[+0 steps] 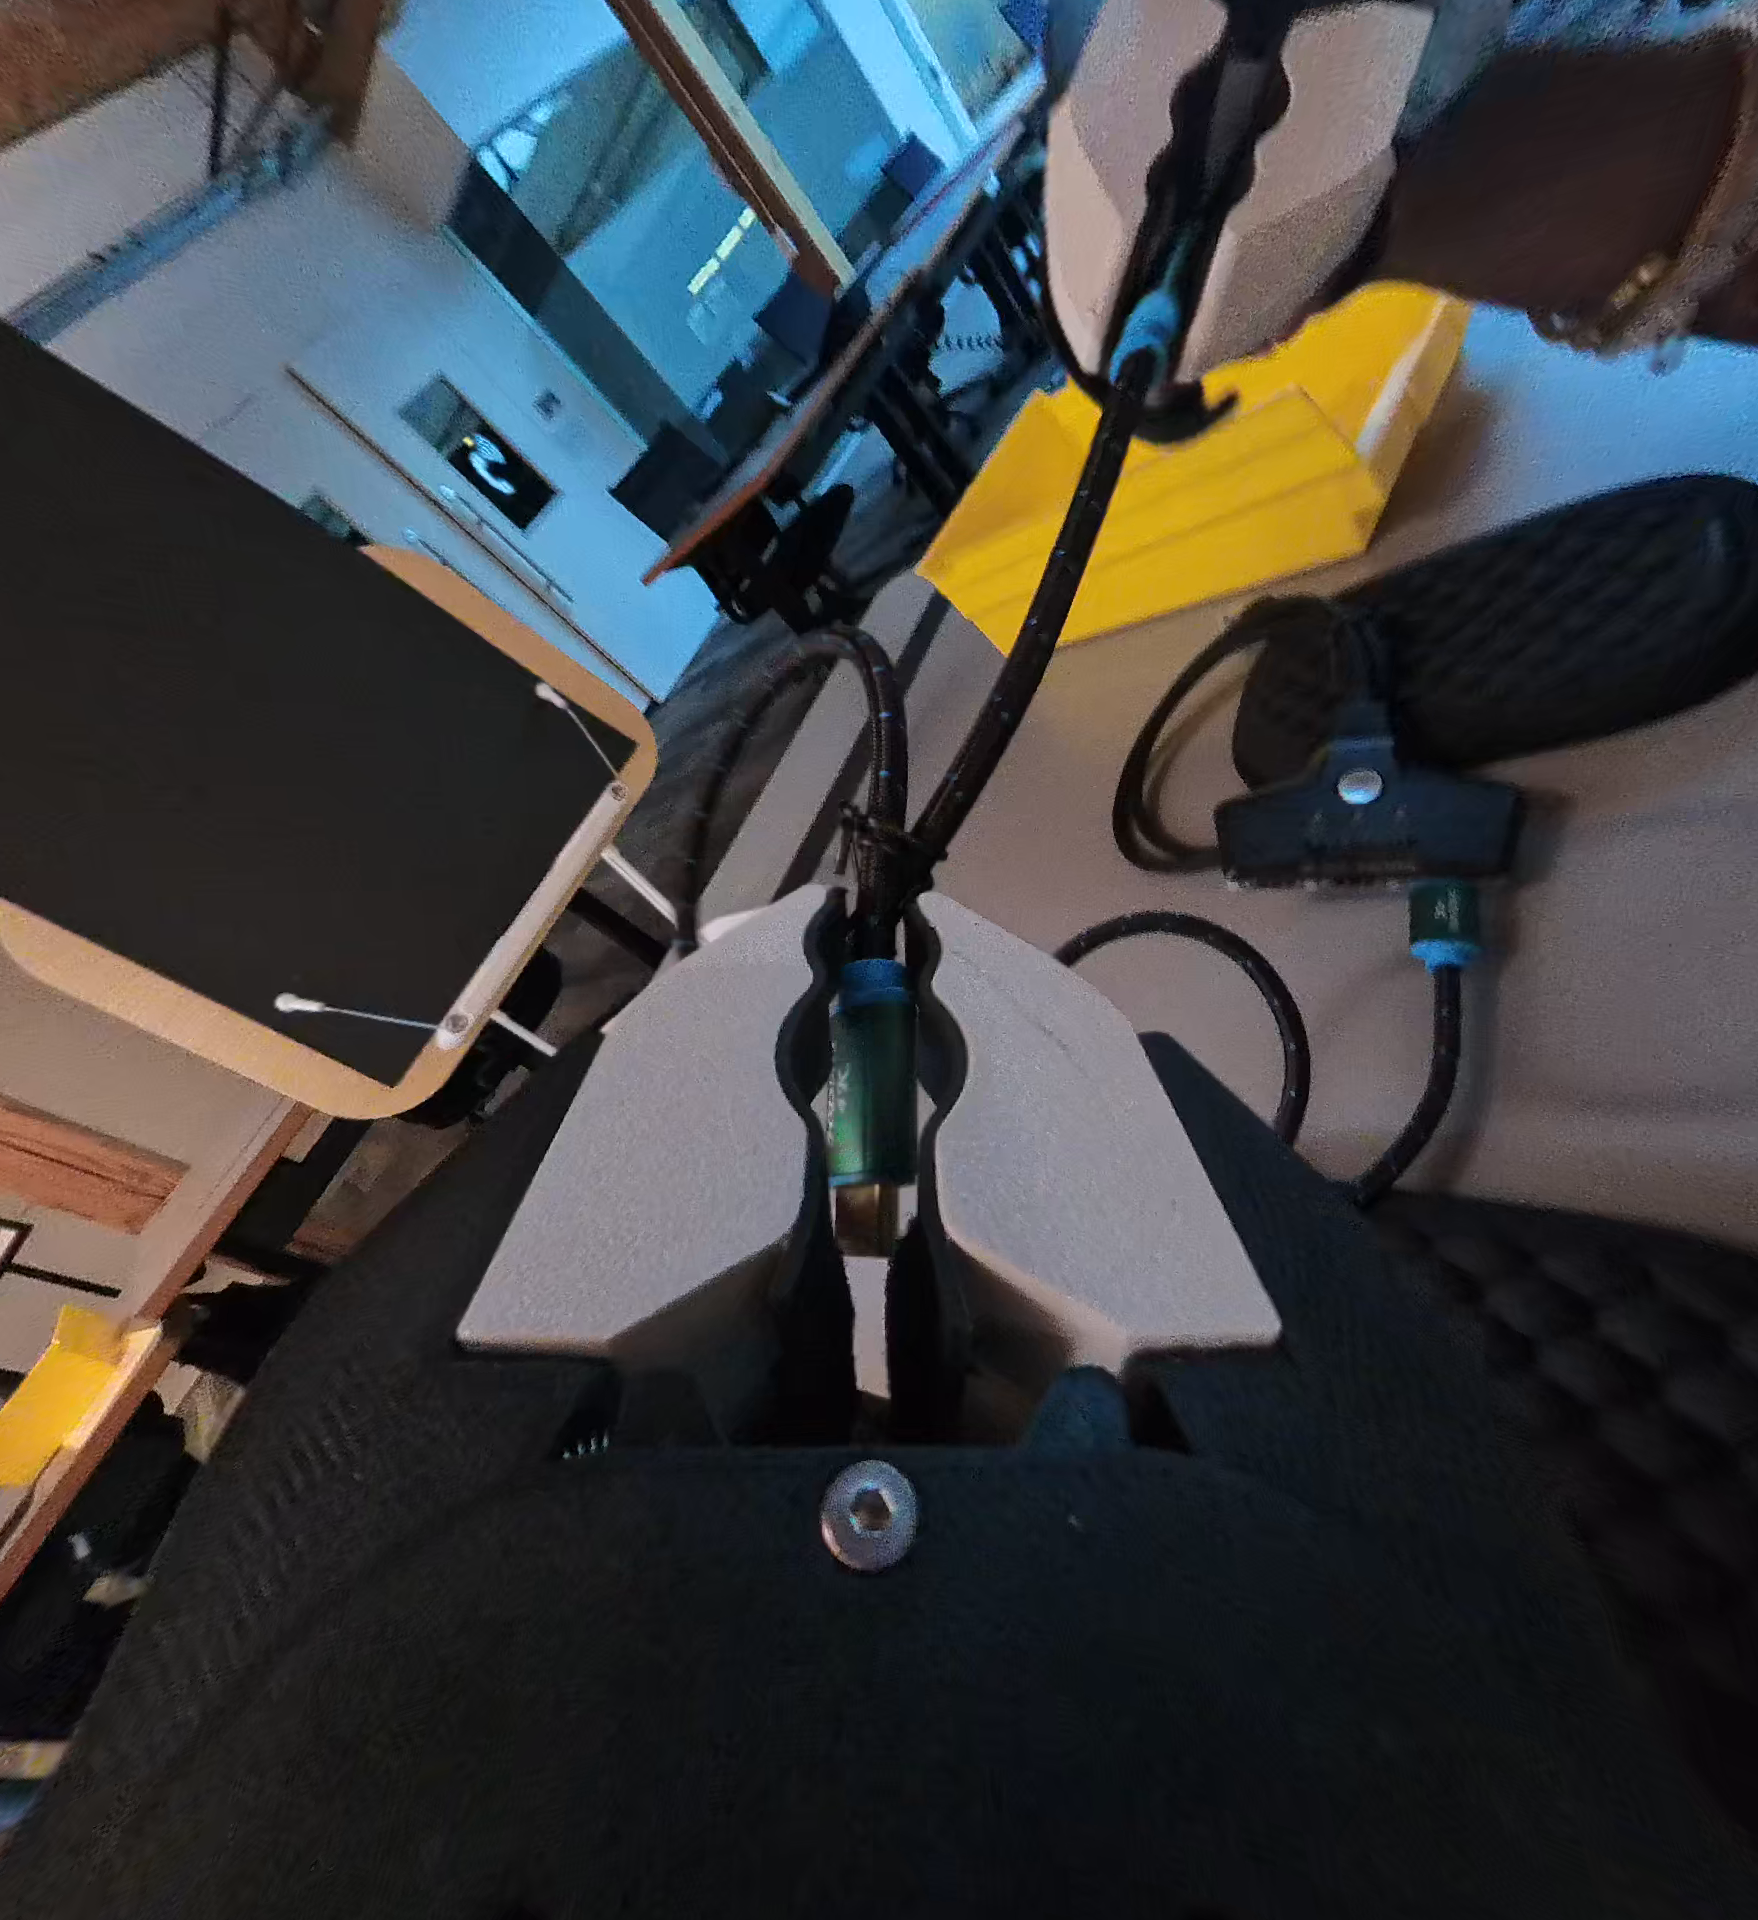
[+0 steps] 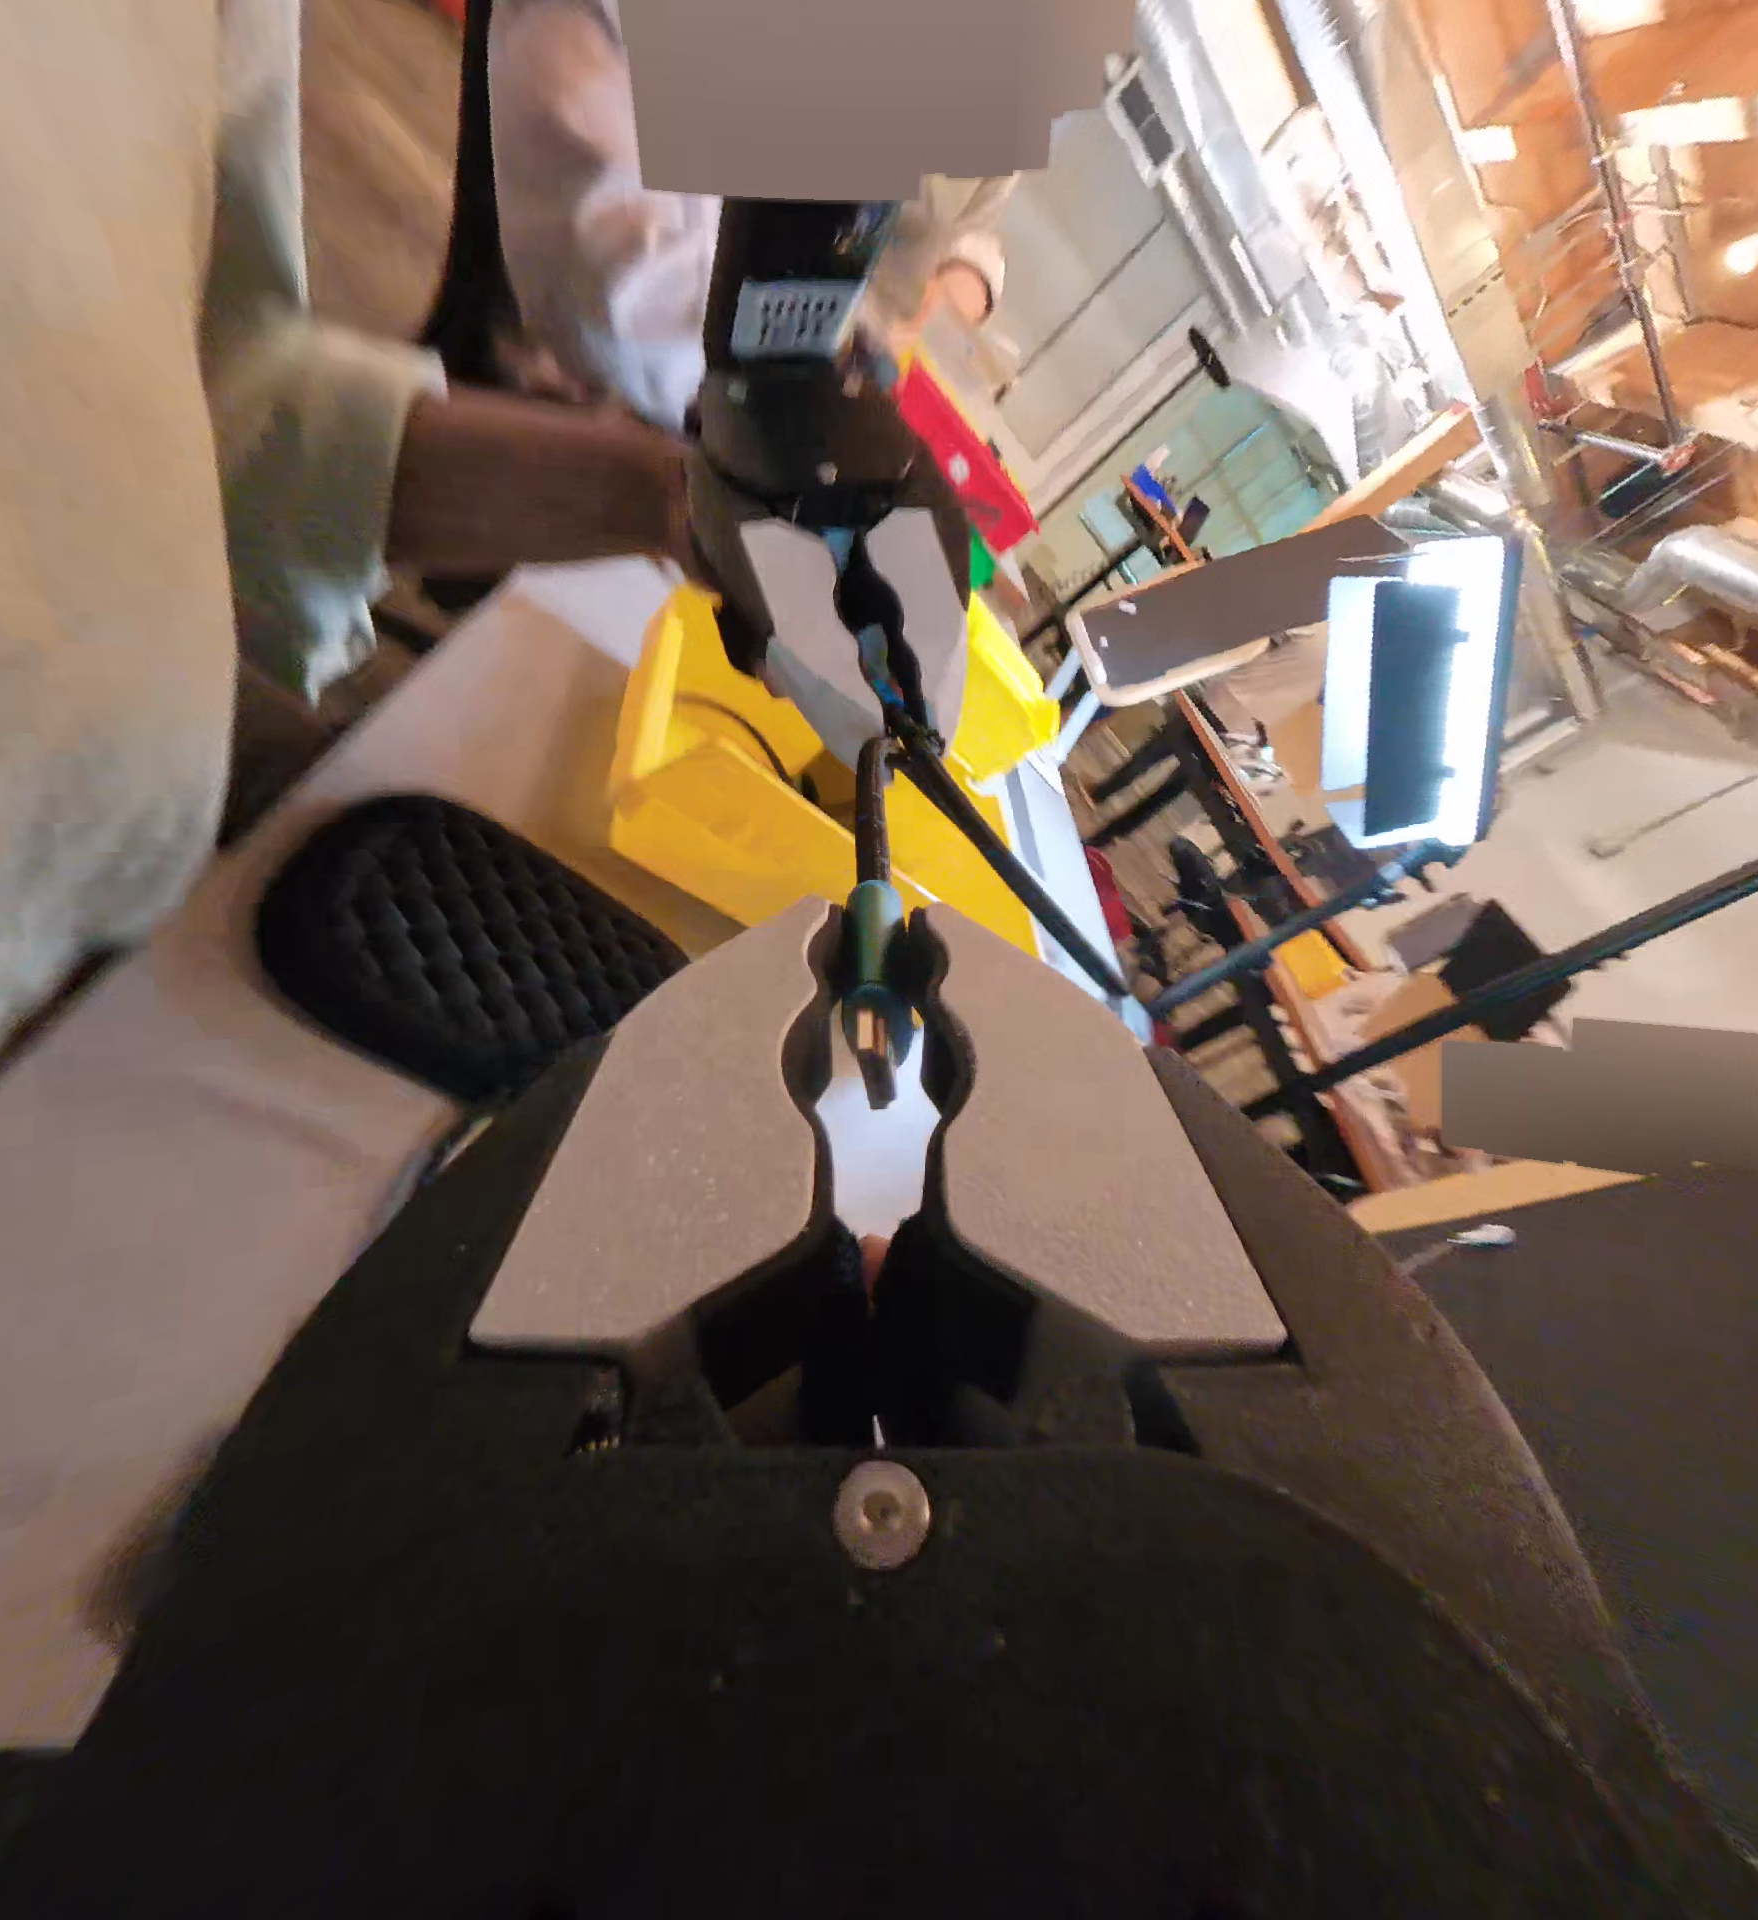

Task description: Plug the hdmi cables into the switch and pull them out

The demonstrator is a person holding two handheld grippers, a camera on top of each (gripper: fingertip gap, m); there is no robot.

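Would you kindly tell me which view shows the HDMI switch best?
The left wrist view: the switch lies in plain sight on the table with one green-ended cable plugged in. The right wrist view does not show it.

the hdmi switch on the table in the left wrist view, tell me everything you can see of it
The small black plastic hdmi switch is a flat T-shaped box with a round silver button on top. It lies flat on the pale grey table, apart from both tongs. One green metal hdmi plug with a blue collar sits in its near edge, trailing a black braided cable. A thin black lead loops from its far side. Just behind it lies a black ribbed oval pad.
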